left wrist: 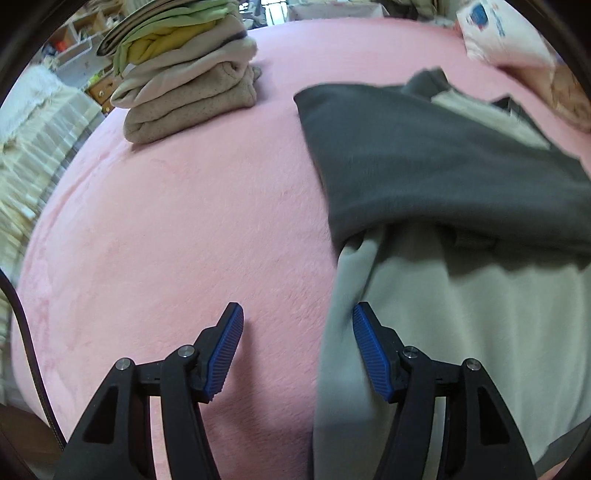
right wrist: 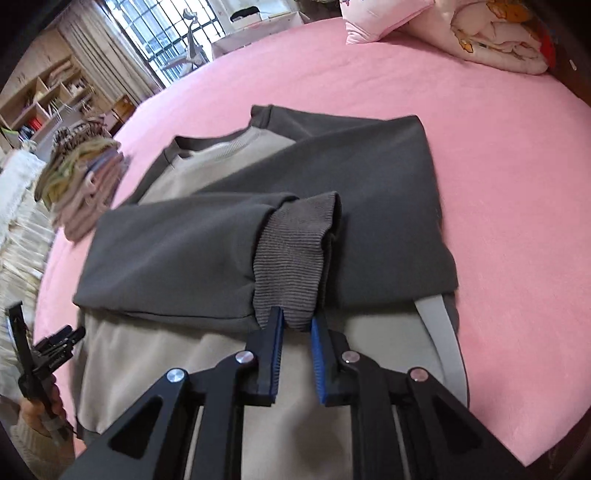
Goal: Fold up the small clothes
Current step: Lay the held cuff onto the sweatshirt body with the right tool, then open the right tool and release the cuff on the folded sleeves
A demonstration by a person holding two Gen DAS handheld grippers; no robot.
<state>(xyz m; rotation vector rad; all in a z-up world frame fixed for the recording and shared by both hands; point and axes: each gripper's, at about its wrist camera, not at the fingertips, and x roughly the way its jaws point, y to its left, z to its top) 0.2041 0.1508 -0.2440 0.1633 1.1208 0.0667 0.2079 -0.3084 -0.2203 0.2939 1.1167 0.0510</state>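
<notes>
So the grey-and-beige sweatshirt [right wrist: 229,236] is laid out flat on the pink bed [right wrist: 498,184], roughly in the middle of it, with both dark sleeves folded in across the beige chest. The right claw [right wrist: 297,325] sits right at the end of the upper sleeve and is pinched down narrow on the ribbed cuff [right wrist: 291,254], the cuff's edge is caught between the blue pads, with a bit of it poking down between them. The left claw [left wrist: 297,325] is spread wide with nothing in it, hovering at the sweatshirt's beige side edge; its right finger [left wrist: 369,354] is over that beige fabric and the left one is over bare pink bed just beside the sweatshirt. In the right wrist view you can see that left claw off past the sweatshirt's far-left edge. Beyond the sweatshirt on that same side there's a stack of folded clothes [left wrist: 188,77], well apart from it. A pillow [right wrist: 380,14] and a rolled quilt [right wrist: 498,33] sit at the bed's far end, past the sweatshirt's collar.
</notes>
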